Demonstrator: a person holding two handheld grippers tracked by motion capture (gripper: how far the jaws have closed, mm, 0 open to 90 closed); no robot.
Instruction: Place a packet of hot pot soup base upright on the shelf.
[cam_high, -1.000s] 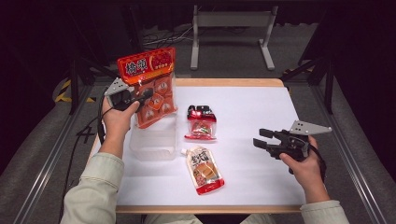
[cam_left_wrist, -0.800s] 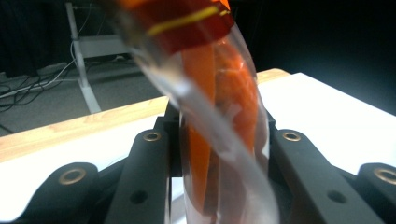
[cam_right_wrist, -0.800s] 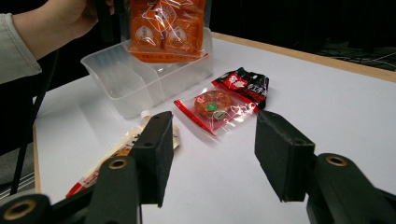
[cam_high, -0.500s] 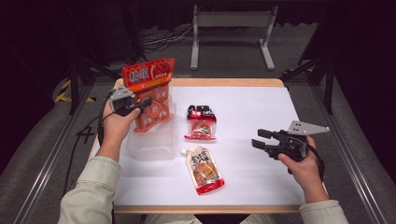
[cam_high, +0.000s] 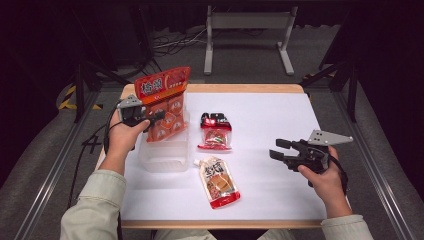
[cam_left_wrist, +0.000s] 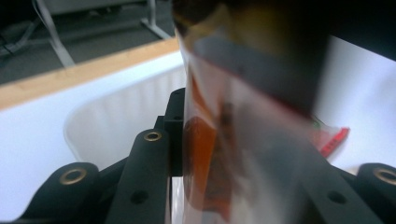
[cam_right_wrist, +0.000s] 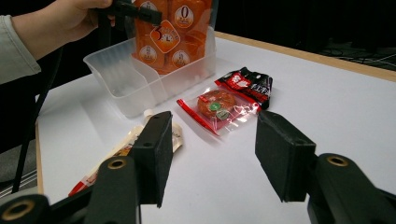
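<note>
My left gripper (cam_high: 156, 115) is shut on a tall orange snack bag (cam_high: 163, 102), holding it upright with its lower end inside a clear plastic bin (cam_high: 165, 155) at the table's left. From the left gripper view the bag (cam_left_wrist: 243, 130) is a close blur between the jaws, and the bin's rim (cam_left_wrist: 93, 116) lies behind. In the right gripper view the bag (cam_right_wrist: 175, 32) stands in the bin (cam_right_wrist: 135, 88). My right gripper (cam_high: 280, 149) hovers open at the right with nothing between its fingers (cam_right_wrist: 154, 154).
A red and black snack packet (cam_high: 215, 131) and a spouted pouch (cam_high: 219, 182) lie mid-table, right of the bin; they appear again as packet (cam_right_wrist: 229, 100) and pouch (cam_right_wrist: 126, 149). The white table top (cam_high: 270, 115) has a wooden edge. Dark frames and cables stand behind.
The left gripper has carried the orange bag a little to the right and lower, so its bottom now sits in the bin. The right gripper has stayed where it was.
</note>
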